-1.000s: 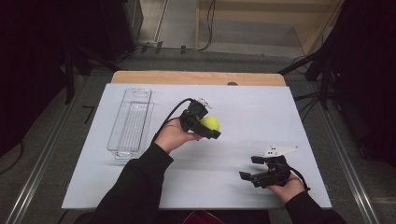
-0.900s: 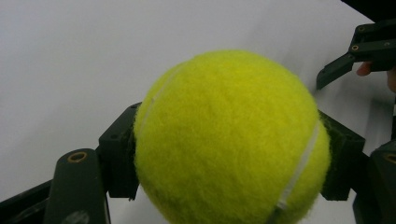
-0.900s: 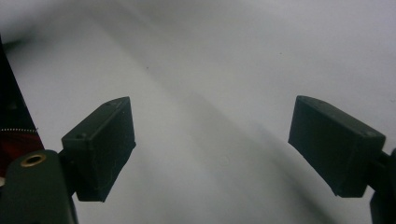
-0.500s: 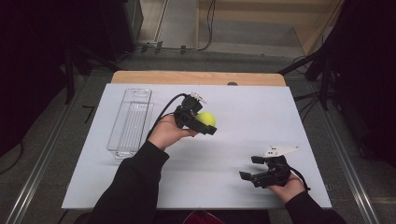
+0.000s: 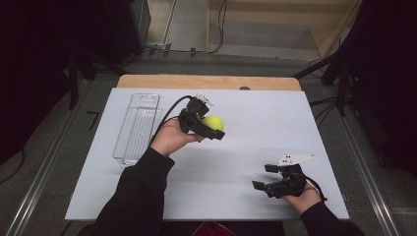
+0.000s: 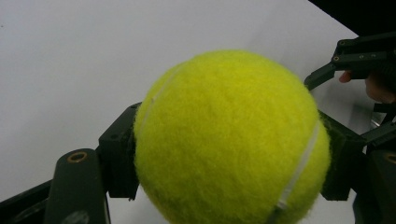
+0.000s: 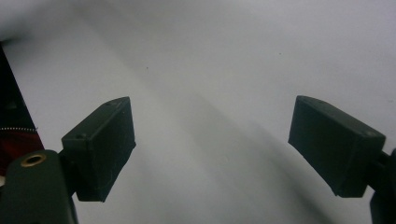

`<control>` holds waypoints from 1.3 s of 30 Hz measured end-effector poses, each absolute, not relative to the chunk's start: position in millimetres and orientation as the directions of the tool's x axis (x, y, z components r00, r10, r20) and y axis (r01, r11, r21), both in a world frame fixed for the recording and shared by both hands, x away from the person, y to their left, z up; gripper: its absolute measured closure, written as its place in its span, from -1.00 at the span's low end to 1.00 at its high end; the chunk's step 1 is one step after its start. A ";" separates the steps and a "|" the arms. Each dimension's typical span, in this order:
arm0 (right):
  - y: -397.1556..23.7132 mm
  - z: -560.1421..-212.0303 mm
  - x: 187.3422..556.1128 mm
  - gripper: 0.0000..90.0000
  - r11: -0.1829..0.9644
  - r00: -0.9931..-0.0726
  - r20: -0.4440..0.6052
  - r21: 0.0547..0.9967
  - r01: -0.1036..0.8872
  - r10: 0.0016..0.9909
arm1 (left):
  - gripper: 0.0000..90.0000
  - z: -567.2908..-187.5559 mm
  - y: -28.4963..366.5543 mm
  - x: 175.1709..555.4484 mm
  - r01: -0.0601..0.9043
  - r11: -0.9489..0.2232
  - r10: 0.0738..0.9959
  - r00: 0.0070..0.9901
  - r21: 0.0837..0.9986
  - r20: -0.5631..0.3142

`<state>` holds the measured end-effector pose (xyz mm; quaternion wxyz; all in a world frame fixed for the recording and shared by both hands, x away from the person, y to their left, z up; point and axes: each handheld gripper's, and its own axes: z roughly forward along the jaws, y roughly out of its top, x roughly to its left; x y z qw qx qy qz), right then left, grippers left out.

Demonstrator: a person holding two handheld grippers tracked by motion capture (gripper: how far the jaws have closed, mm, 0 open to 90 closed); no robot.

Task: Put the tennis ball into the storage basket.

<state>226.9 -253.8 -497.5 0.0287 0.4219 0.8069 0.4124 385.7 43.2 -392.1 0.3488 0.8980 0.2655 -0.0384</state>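
Note:
A yellow tennis ball [image 5: 214,122] hangs above the middle of the white table top [image 5: 246,147], and my left gripper [image 5: 212,129] is shut on it. In the left gripper view the ball [image 6: 229,140] fills the space between the two black pads [image 6: 119,158], which press on its sides. My right gripper [image 5: 264,177] rests low near the table's front right, held in a hand, with its jaws wide apart. In the right gripper view my right gripper [image 7: 212,149] has only bare white surface between its pads. It also appears far off as the right gripper [image 6: 355,56].
A clear plastic tray [image 5: 137,128] lies lengthwise at the table's left, close to the left forearm. A wooden strip [image 5: 206,81] borders the far edge. Dark floor, cables and metal rails surround the table.
The left hand has lifted the ball a little and carried it slightly left and away from the person. The right hand has stayed where it was.

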 end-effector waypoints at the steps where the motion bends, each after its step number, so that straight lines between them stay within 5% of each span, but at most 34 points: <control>1: -253.9 -497.5 227.0 -0.72 0.304 -0.642 0.301 0.690 0.657 0.705 | -0.41 -391.1 44.0 385.2 0.509 -0.610 0.457 0.852 0.607 -0.255; 39: -253.9 -496.6 226.9 -0.72 0.304 -0.644 0.294 0.696 0.651 0.707 | -0.41 -376.6 90.8 401.8 0.562 -0.549 0.568 0.794 0.619 -0.217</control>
